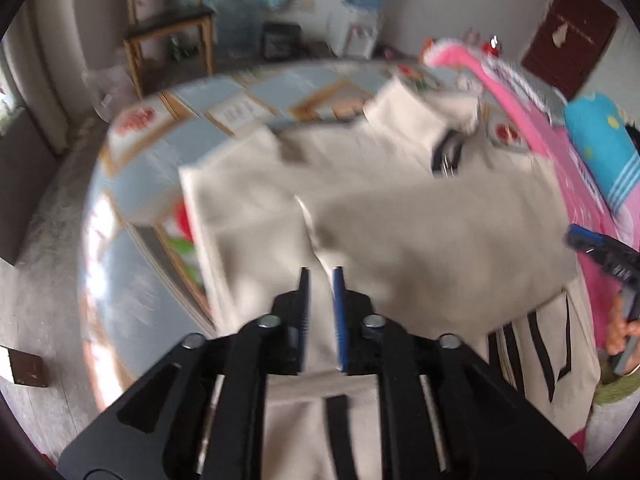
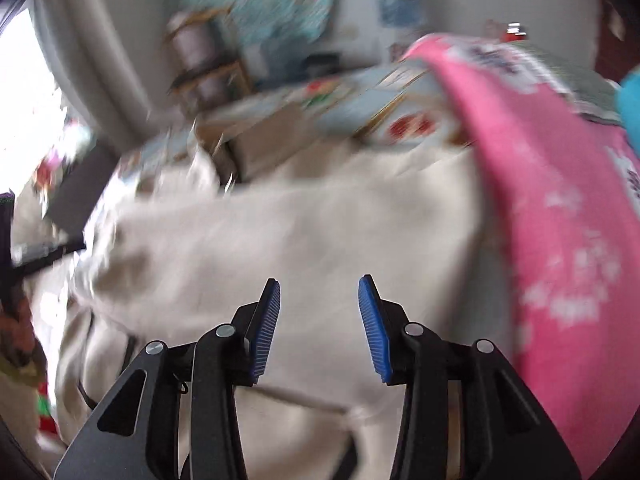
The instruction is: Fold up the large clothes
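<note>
Cloth filled the centre of both views: a beige garment (image 1: 400, 216) with black stripes was spread, partly doubled over, across a table with a patterned cover (image 1: 160, 152); a pink fabric (image 2: 560, 220) lay along the right edge of each frame. The left gripper (image 1: 322, 276) was seen low in its frame with its fingers narrowly parted and nothing pinched between them; the right gripper (image 2: 319, 286) stood moderately open and empty above the cloth. The garment was judged soft, limp and light, likely to sag and crease; hems or corners at the lower edge were judged the best places for a hold.
</note>
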